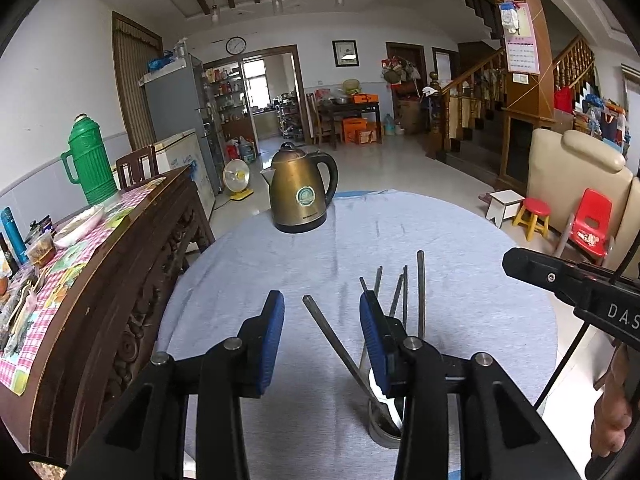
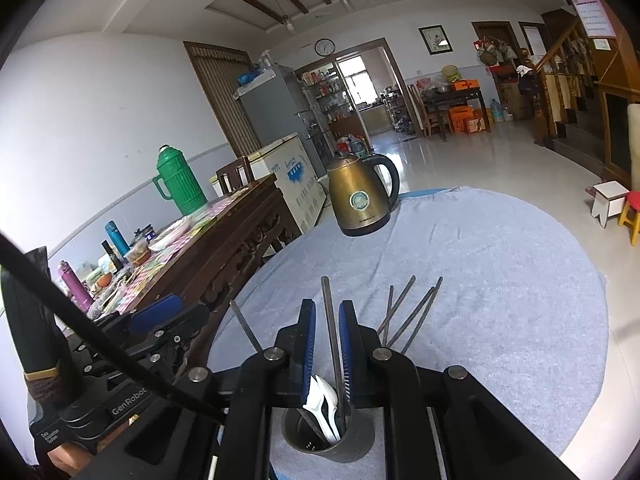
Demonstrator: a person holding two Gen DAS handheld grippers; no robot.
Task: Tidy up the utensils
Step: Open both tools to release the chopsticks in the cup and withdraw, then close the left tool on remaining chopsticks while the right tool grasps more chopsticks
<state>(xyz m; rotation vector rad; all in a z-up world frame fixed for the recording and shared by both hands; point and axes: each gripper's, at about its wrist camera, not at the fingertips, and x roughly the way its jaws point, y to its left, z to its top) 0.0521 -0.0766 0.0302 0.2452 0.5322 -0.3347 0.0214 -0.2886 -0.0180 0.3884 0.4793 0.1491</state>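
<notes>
Chopsticks (image 2: 404, 316) stand in a metal cup (image 2: 352, 446) on the cloth-covered table (image 2: 500, 280), together with white spoons (image 2: 324, 404); the cup sits directly below and just ahead of the right gripper (image 2: 327, 332).

That gripper's blue pads are nearly together around one upright chopstick (image 2: 329, 320), which runs up between them from the cup. Whether the pads still press on it I cannot tell; a thin gap seems to show on each side.

The left gripper (image 1: 322, 332) stands partly open and holds nothing. One leaning chopstick (image 1: 324, 330) crosses the space between its pads without touching them, and the cup (image 1: 382, 426) lies low at its right finger.

The step in hand looks like dropping the upright stick into the cup. To do it well, keep the stick vertical over the cup's mouth, part the pads only slightly so it slides straight down, then lift clear without brushing the neighbouring sticks or tipping the cup.
</notes>
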